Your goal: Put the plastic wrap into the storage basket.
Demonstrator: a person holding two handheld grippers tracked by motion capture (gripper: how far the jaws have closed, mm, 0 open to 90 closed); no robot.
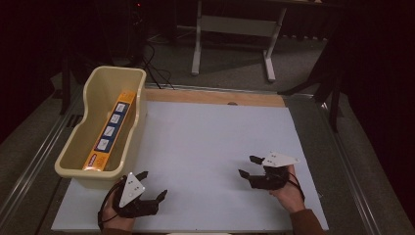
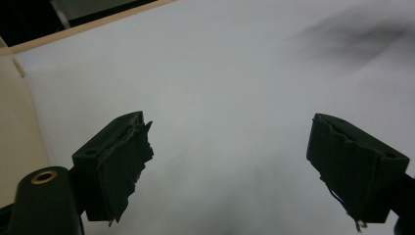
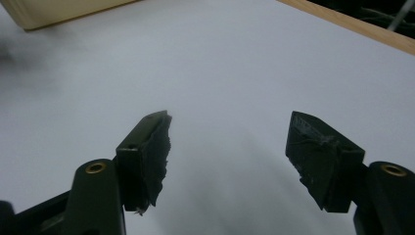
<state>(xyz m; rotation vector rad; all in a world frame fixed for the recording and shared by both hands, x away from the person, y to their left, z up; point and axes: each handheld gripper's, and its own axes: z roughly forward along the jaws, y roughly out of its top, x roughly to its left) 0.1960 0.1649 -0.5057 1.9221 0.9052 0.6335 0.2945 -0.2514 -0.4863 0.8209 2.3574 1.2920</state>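
A cream plastic bin (image 1: 93, 125) stands on the left of the white table board (image 1: 210, 142). Inside it lies a long orange and blue box (image 1: 110, 131). My left gripper (image 1: 152, 187) rests open near the board's front left corner, just in front of the bin, with nothing between its jaws (image 2: 230, 166). My right gripper (image 1: 247, 166) is open low over the board at the front right, pointing left, and its jaws hold nothing (image 3: 227, 156). The bin's wall (image 2: 14, 132) shows at the left edge of the left gripper view, and its corner (image 3: 54, 10) at the top left of the right gripper view.
A wooden strip (image 1: 215, 97) runs along the board's far edge. Beyond it stand the white legs of another table (image 1: 232, 36) and some black cables (image 1: 154, 68) on the floor. Metal rails (image 1: 44, 142) flank the board.
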